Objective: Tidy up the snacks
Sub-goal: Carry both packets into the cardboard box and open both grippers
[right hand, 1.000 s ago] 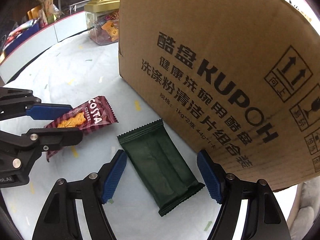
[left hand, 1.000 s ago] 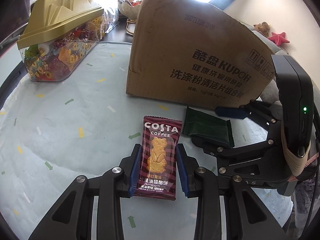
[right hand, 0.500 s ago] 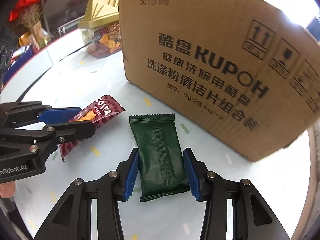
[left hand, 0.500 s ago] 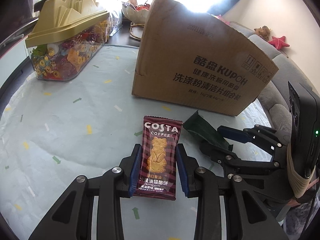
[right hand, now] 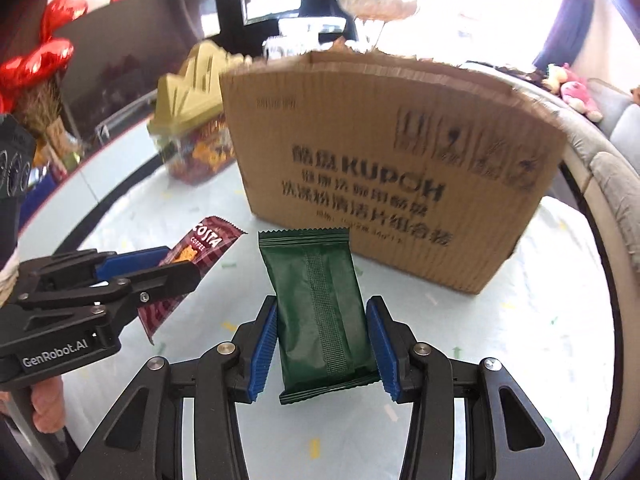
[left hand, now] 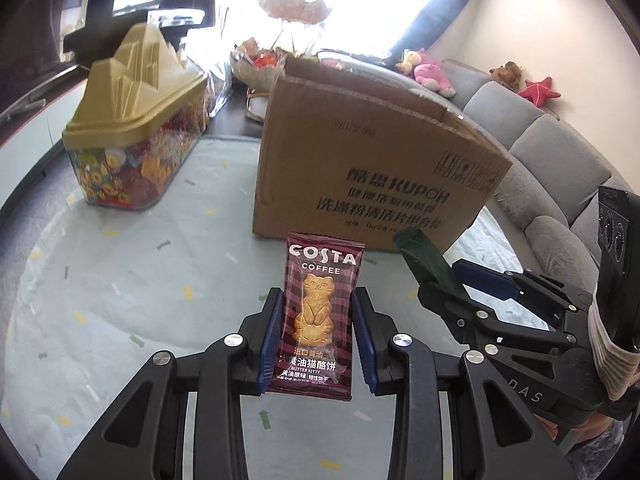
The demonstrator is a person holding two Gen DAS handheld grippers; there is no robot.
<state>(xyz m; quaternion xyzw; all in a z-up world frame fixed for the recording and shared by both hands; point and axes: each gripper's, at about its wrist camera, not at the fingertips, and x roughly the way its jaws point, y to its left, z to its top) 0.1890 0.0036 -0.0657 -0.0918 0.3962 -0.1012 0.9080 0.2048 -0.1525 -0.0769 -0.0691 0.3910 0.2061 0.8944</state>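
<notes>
My left gripper (left hand: 318, 336) is shut on a maroon Costa Coffee biscuit packet (left hand: 320, 312) and holds it above the table. It also shows at the left of the right wrist view (right hand: 168, 264), with the packet (right hand: 208, 240) sticking out. My right gripper (right hand: 326, 348) is shut on a dark green snack packet (right hand: 320, 304), lifted off the table. In the left wrist view the right gripper (left hand: 452, 276) is at the right with the green packet (left hand: 426, 260) in it. A brown cardboard box (left hand: 376, 172) stands just beyond both; it also fills the right wrist view (right hand: 384, 168).
A clear snack container with a gold lid (left hand: 136, 132) stands at the back left on the round table (left hand: 120, 272). A grey sofa with plush toys (left hand: 552, 160) lies to the right. More snacks and a dish (left hand: 260, 64) sit behind the box.
Both grippers have risen with their packets. The right gripper closed on the green packet and lifted it off the table. The box top edge now shows.
</notes>
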